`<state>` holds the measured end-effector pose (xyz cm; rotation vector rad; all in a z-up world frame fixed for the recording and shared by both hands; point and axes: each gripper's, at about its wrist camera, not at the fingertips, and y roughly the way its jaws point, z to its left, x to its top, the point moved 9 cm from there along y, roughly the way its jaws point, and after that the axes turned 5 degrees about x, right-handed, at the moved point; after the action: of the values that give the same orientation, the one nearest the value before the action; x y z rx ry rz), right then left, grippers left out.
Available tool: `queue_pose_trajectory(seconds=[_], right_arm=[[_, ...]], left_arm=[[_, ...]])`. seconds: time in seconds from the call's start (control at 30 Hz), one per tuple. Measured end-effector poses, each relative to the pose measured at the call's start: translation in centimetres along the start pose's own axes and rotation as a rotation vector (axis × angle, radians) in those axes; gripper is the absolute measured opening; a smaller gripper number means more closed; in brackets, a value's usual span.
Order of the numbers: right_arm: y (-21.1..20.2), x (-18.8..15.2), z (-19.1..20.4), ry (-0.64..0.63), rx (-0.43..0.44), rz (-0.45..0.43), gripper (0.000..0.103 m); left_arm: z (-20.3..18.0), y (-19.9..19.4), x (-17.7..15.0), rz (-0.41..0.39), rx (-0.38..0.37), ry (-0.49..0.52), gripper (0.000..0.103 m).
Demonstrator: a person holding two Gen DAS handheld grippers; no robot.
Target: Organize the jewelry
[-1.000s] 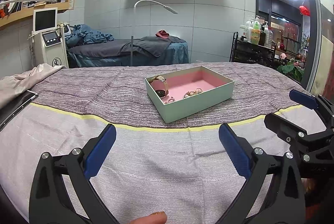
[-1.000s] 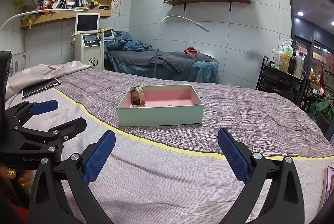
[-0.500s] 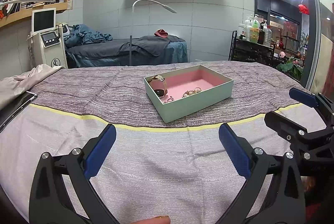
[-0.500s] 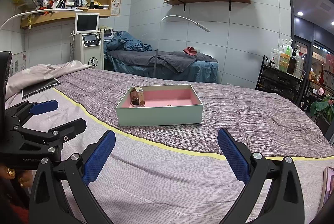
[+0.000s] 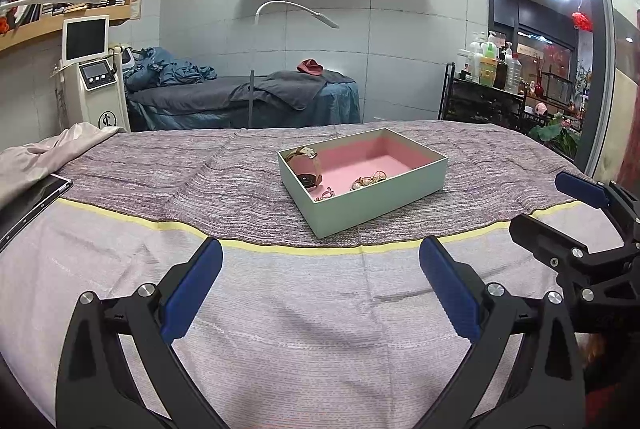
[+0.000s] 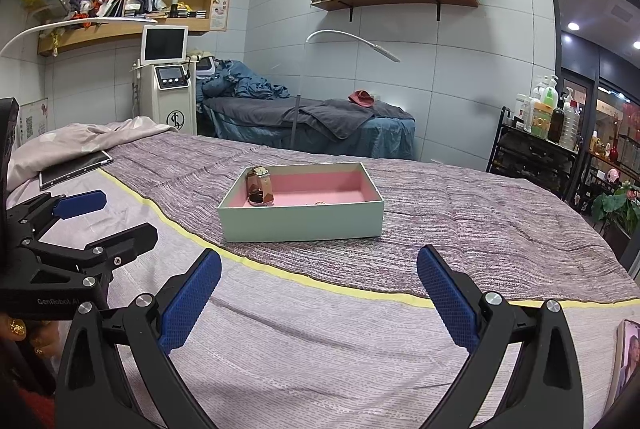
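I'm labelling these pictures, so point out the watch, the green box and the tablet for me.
watch [image 5: 308, 168], left wrist view, on its pink strap.
green box [image 5: 376, 203], left wrist view, on its near outer wall.
tablet [image 6: 76, 169], right wrist view, on its dark screen.

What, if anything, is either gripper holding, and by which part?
Nothing is held. The left gripper and right gripper are both open and empty, short of the box holding the watch.

Left tool [image 5: 320, 285] and right tool [image 6: 319, 289] side by side — both spread wide, nothing between the pads.
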<state>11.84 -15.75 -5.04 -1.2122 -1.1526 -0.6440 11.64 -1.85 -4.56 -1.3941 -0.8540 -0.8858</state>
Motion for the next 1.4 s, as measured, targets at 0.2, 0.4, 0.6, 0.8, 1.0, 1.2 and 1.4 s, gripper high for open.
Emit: queue_pose_trajectory(seconds=[0.2,0.4,0.6,0.8,1.0,1.2,1.4], right_arm=[[0.00,0.02,0.00,0.000,0.000,0.000,0.096],[-0.01,0.02,0.02,-0.001,0.001,0.001,0.096],[-0.12,-0.17,-0.08,-0.003,0.001,0.003,0.096],[-0.07,-0.13,-0.02,-0.004,0.001,0.004,0.096],[-0.02,-0.28,0.03,-0.006,0.002,0.008,0.096],[-0.03,-0.43,0.10,-0.007,0.002,0.009,0.096],[0.12,-0.39,0.17,-0.006,0.002,0.011,0.096]], left_arm=[[0.11,0.12,0.01,0.004,0.015,0.004,0.097],[0.23,0.12,0.00,0.004,0.016,0.005,0.097],[0.16,0.11,0.04,0.003,0.013,0.006,0.097],[0.22,0.16,0.02,0.005,0.014,0.002,0.097],[0.24,0.20,0.03,0.005,0.013,0.002,0.097],[0.38,0.27,-0.08,0.008,0.013,-0.004,0.097],[0.51,0.25,-0.12,0.009,0.011,-0.004,0.097]])
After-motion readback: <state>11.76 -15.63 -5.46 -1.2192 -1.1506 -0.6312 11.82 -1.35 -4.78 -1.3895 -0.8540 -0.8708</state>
